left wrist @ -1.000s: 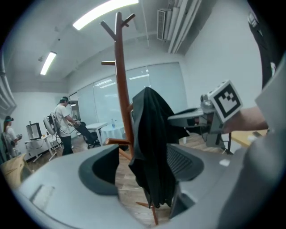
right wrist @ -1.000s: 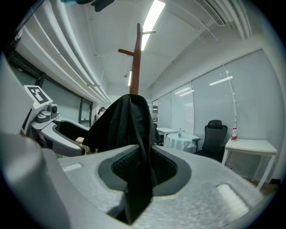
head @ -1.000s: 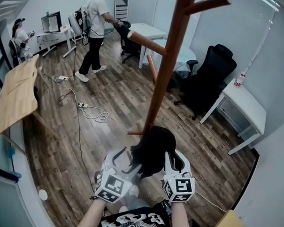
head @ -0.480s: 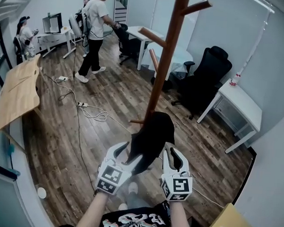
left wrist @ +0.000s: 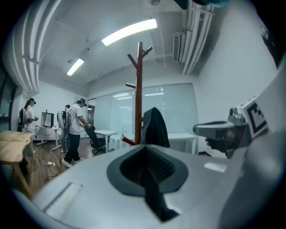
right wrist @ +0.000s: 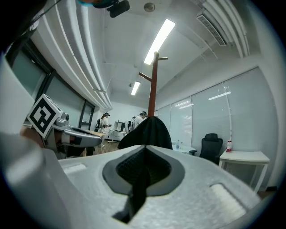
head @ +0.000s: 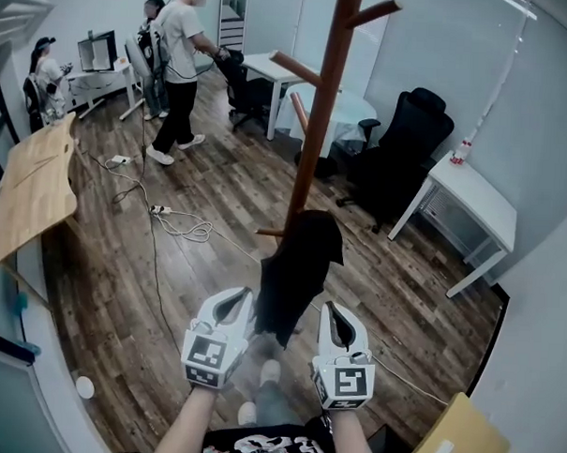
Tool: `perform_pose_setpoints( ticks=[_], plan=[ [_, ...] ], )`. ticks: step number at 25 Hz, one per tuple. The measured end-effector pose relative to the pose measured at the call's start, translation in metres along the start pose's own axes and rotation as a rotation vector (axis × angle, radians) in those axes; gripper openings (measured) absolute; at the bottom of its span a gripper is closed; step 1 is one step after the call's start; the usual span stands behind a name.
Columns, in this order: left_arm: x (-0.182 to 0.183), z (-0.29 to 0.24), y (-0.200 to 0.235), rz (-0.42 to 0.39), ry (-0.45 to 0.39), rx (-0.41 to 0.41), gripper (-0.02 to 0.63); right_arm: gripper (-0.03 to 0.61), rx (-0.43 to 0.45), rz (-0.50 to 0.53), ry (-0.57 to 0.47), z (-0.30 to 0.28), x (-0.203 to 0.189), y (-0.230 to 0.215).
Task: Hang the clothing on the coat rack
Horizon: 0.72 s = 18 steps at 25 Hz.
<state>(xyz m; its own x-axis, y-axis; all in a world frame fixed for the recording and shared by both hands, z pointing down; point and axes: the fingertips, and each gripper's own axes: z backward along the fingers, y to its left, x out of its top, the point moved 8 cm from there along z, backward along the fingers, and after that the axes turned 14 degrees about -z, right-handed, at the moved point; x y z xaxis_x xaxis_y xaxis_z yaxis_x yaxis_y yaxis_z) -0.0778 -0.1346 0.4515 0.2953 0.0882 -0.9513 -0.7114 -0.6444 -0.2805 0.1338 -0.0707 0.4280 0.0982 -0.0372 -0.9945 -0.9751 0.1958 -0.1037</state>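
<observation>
A tall brown wooden coat rack (head: 319, 110) stands in front of me on the wood floor. A black garment (head: 299, 268) hangs from one of its low pegs and drapes down, touched by neither gripper. My left gripper (head: 235, 299) is below and left of the garment's hem, jaws shut with nothing between them. At the hem's right, my right gripper (head: 334, 313) is also shut and empty. The left gripper view shows the garment (left wrist: 154, 128) and rack (left wrist: 138, 89) beyond the shut jaws. The garment (right wrist: 149, 129) also hangs ahead in the right gripper view.
Two people (head: 176, 66) stand by desks at the far left. A tilted wooden tabletop (head: 32, 191) is at left, and cables (head: 176, 227) trail across the floor. A black office chair (head: 404, 160) and a white desk (head: 472, 206) stand at right.
Both grippers have drawn back toward me, away from the garment. The left jaws, open beside the cloth before, have shut. The garment now hangs free on the rack.
</observation>
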Motion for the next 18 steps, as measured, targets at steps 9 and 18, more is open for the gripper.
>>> perform_pose_setpoints(
  ticks=[9,18],
  plan=[
    [0.028,0.018,-0.022,-0.099,-0.05,-0.031,-0.011,0.0,-0.016,-0.015,-0.033,0.029,0.005,0.013],
    [0.034,0.026,-0.029,-0.153,0.005,0.078,-0.011,0.0,0.003,-0.001,-0.024,0.049,0.009,-0.001]
  ],
)
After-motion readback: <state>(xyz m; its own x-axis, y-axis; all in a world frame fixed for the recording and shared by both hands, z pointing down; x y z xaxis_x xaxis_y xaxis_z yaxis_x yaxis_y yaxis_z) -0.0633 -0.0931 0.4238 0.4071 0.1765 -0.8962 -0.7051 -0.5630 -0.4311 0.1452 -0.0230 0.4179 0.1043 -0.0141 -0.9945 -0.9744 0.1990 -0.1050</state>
